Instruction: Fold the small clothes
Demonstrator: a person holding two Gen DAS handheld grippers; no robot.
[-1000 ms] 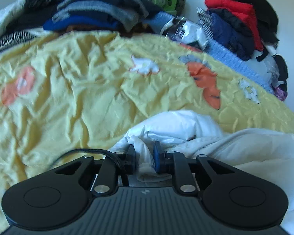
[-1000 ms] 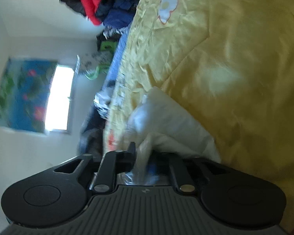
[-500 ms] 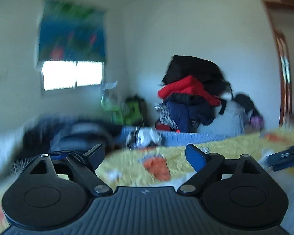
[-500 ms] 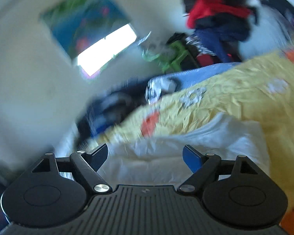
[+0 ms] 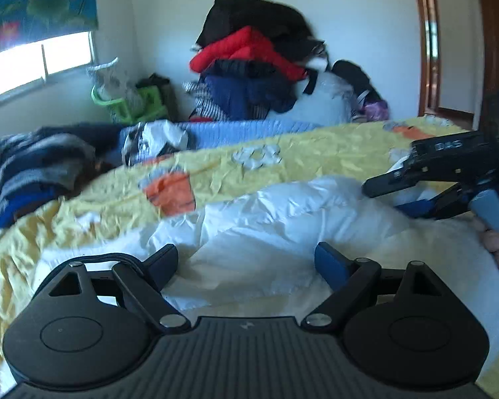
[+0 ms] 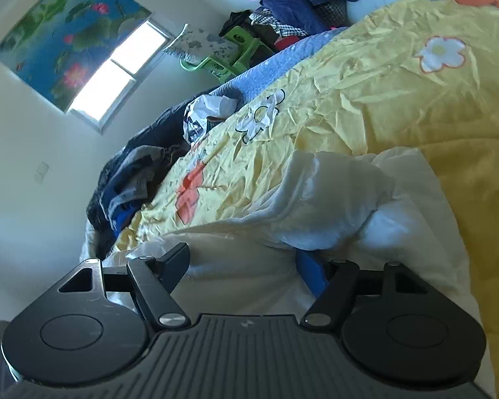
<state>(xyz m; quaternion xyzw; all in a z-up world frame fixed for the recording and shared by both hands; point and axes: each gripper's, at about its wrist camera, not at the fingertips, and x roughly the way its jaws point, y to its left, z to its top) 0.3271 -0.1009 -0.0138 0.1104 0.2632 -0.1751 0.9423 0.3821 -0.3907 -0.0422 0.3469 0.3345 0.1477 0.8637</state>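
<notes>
A crumpled white garment (image 5: pixel 282 219) lies on the yellow flowered bedspread (image 5: pixel 316 153). My left gripper (image 5: pixel 246 262) is open and empty, just above the garment's near edge. My right gripper (image 6: pixel 243 262) is open too, hovering over the same white garment (image 6: pixel 332 206), with nothing between its fingers. The right gripper also shows at the right edge of the left wrist view (image 5: pixel 449 179), held by a hand over the garment's right end.
A pile of dark, red and blue clothes (image 5: pixel 256 66) stands at the far side of the bed. Dark striped clothes (image 5: pixel 33 173) lie at the far left. A green stool (image 5: pixel 129 103) stands by the wall under the window.
Both grippers were shut on the white garment a second ago. They have let go, opened wide and lifted and turned, so the room now shows behind the bed.
</notes>
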